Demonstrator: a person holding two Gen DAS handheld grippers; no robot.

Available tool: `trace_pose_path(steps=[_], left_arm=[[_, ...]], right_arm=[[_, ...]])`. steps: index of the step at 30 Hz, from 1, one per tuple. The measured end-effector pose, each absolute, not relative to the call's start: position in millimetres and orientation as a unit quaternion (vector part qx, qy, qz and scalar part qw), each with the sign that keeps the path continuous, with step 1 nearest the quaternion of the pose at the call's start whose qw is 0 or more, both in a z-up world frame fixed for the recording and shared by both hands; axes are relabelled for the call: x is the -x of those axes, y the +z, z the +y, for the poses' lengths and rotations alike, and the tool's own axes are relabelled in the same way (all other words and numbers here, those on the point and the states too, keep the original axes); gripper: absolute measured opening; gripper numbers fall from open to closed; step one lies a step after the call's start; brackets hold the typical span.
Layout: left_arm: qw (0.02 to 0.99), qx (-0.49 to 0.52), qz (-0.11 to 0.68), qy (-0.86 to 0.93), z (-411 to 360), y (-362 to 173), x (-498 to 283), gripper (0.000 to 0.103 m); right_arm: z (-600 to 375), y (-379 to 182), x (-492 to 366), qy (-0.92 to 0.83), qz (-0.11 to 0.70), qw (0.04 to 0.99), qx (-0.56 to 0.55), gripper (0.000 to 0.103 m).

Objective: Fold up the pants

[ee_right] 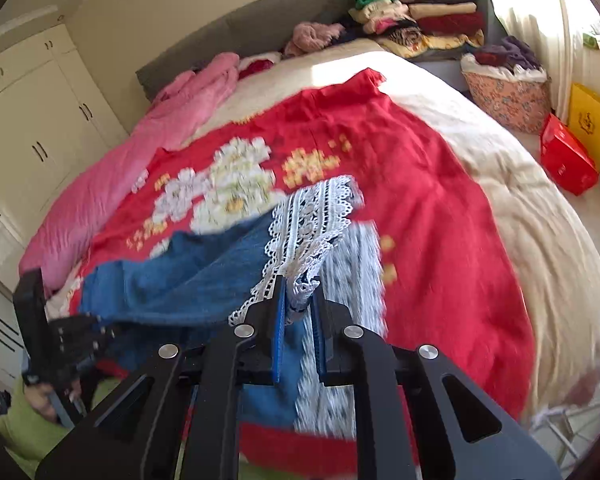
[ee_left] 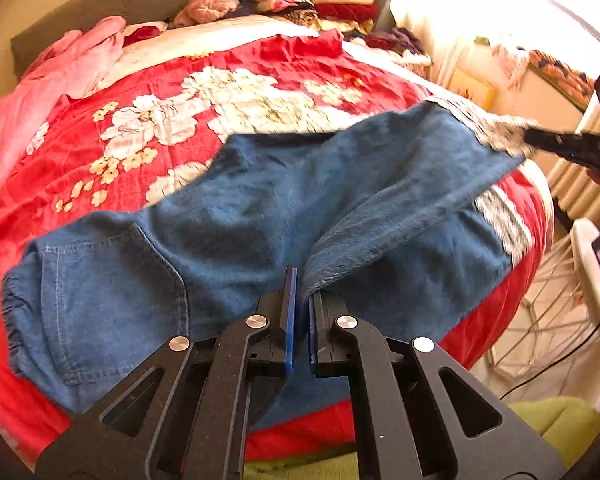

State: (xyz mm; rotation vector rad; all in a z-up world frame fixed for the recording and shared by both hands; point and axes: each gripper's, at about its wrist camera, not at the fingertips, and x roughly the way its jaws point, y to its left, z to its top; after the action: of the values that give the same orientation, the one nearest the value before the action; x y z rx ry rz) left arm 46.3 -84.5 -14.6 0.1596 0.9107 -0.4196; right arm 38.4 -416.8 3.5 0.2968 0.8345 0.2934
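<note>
Blue denim pants (ee_left: 260, 208) with white lace hems lie across the red floral bedspread (ee_left: 284, 64), waistband at the left. My left gripper (ee_left: 302, 294) is shut on a denim fold of the upper leg near the crotch. In the left wrist view my right gripper (ee_left: 540, 140) holds that leg's lace hem (ee_left: 492, 132) lifted at the right. The other leg's lace hem (ee_left: 504, 224) lies flat beneath. In the right wrist view my right gripper (ee_right: 300, 292) is shut on the bunched lace hem (ee_right: 316, 216), with the pants (ee_right: 204, 272) stretching left toward my left gripper (ee_right: 80, 328).
A pink quilt (ee_right: 148, 152) lies along the bed's far left side. Stacked folded clothes (ee_right: 420, 8) sit at the headboard. A floral basket (ee_right: 508, 96), a red bag (ee_right: 568, 160) and a yellow bag (ee_right: 592, 120) stand on the floor at right. White wardrobes (ee_right: 32, 112) line the left wall.
</note>
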Motion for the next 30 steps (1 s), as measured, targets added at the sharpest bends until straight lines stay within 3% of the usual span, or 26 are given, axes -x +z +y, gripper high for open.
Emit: trace_pose_path(steps=[6,16,18,20,22,26,30], left_arm=[[0.862,-0.095,0.458,-0.196,-86,-36,-34,0.000],[0.852,-0.110,0.475,-0.192,-90,-54,-23,0.000],[0.851,-0.107,0.475,-0.195,-88,-54,-21,0.002],[0.848,-0.094,0.481,-0.203,-84,-52,-18,0.010],[0.848,-0.078,0.480,-0.212,-78,-45,-11,0.037],[0.868,-0.039,0.456,-0.193,-47,-23,0,0.042],[0.897,0.000,0.434,-0.088,7,-10,-11,0.060]], right_arm=[[-421,-44,-15,0.115,0.452,0.872,-0.149,0.011],[-414,-72,-12,0.091,0.478,0.866,-0.116,0.011],[-411,-74,-13,0.091,0.491,0.860,-0.101,0.016],[-409,-64,-7,0.084,0.483,0.869,-0.073,0.029],[-409,-48,0,0.077,0.455,0.885,-0.055,0.032],[-392,-25,5,0.101,0.408,0.908,-0.005,0.040],[-344,-28,4,0.177,0.394,0.899,0.067,0.041]])
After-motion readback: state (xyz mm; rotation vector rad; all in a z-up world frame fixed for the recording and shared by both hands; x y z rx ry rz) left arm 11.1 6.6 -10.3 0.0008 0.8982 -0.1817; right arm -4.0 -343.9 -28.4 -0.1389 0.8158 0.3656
